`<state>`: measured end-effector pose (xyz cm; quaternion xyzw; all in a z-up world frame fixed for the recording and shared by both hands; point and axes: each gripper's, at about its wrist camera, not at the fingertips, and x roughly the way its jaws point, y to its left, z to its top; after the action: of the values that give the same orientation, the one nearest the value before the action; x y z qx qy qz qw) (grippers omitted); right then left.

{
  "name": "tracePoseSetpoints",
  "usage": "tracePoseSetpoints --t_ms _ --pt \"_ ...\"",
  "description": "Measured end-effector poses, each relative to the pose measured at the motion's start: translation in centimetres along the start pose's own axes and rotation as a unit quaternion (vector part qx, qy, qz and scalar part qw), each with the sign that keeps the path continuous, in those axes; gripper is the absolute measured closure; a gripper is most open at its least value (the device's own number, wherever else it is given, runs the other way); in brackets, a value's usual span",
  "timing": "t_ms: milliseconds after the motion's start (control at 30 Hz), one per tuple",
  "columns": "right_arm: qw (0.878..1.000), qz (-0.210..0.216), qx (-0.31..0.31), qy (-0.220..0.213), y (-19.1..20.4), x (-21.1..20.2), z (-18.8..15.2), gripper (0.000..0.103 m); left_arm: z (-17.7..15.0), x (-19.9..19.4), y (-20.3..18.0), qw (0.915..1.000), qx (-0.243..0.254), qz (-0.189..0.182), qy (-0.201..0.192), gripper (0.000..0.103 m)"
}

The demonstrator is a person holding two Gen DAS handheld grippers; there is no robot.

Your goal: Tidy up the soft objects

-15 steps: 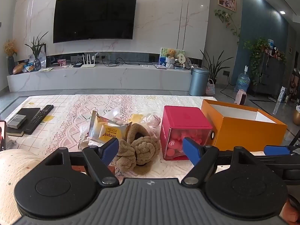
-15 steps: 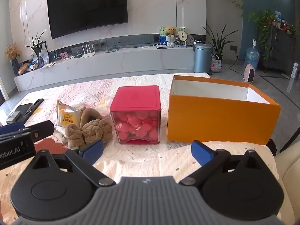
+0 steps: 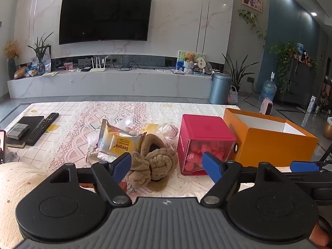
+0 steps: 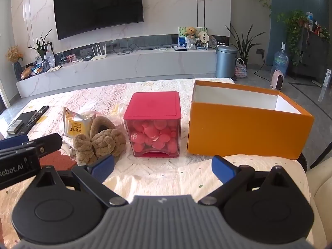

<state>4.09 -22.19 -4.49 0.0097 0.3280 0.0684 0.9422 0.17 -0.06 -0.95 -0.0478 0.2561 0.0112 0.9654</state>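
A brown plush headband [image 3: 154,161] [image 4: 99,140] lies knotted on the lace tablecloth, with a yellow snack packet [image 3: 119,143] [image 4: 77,125] and crumpled clear bags behind it. My left gripper [image 3: 167,167] hovers open just in front of the plush, nothing between its blue pads. My right gripper [image 4: 162,169] is open over bare cloth, short of a red-lidded clear cube of pink pieces [image 4: 154,126] [image 3: 204,143]. An open orange box [image 4: 247,122] [image 3: 269,137] stands to the right.
A remote [image 3: 42,127] and dark books [image 3: 25,127] lie at the table's far left. The left gripper's body [image 4: 22,157] reaches in at the left of the right wrist view. A TV wall, low cabinet and bin stand beyond the table.
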Motion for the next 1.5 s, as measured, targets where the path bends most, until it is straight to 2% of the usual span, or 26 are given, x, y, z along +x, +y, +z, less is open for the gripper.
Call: tracePoseSetpoints --t_ms 1500 --pt "1.000 -0.018 0.022 0.008 -0.75 0.64 -0.32 0.005 -0.04 0.78 0.77 0.9993 -0.012 0.009 0.036 0.012"
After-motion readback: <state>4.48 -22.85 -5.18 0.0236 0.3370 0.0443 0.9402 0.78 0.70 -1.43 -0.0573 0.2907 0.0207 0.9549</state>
